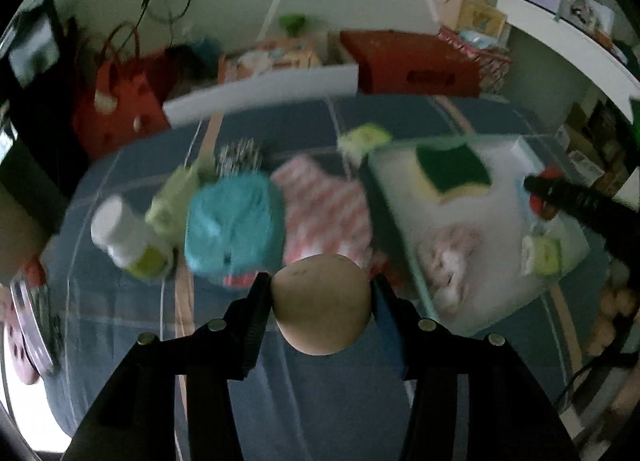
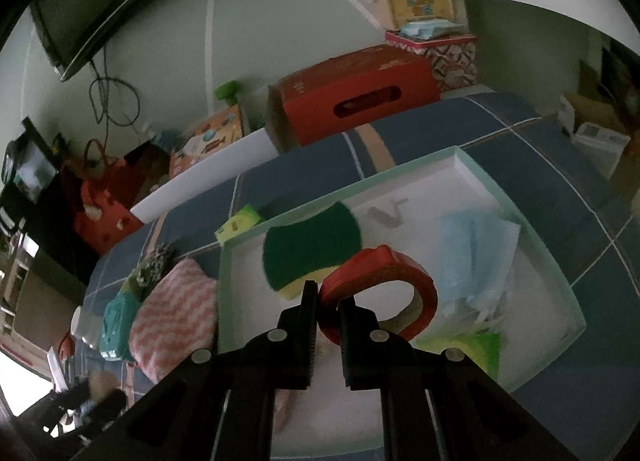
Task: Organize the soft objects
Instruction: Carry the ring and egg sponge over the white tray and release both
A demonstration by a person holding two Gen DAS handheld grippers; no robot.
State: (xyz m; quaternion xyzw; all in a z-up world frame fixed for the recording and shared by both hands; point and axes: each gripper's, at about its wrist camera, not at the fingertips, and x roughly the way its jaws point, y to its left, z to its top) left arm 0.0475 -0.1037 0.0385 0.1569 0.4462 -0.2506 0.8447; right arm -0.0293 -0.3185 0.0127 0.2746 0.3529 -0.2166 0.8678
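Tongs report | your left tongs pinch a beige ball beside the tray | your right tongs clamp a red ring over the tray

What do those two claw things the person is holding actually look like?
Both are matte black plastic. Each gripper, the left and the right, has two flat fingers with ribbed inner faces, carried on angled black arms pinned with small round silver bolts. The left one's right finger shows a blue inner pad. No cables or sleeves show.
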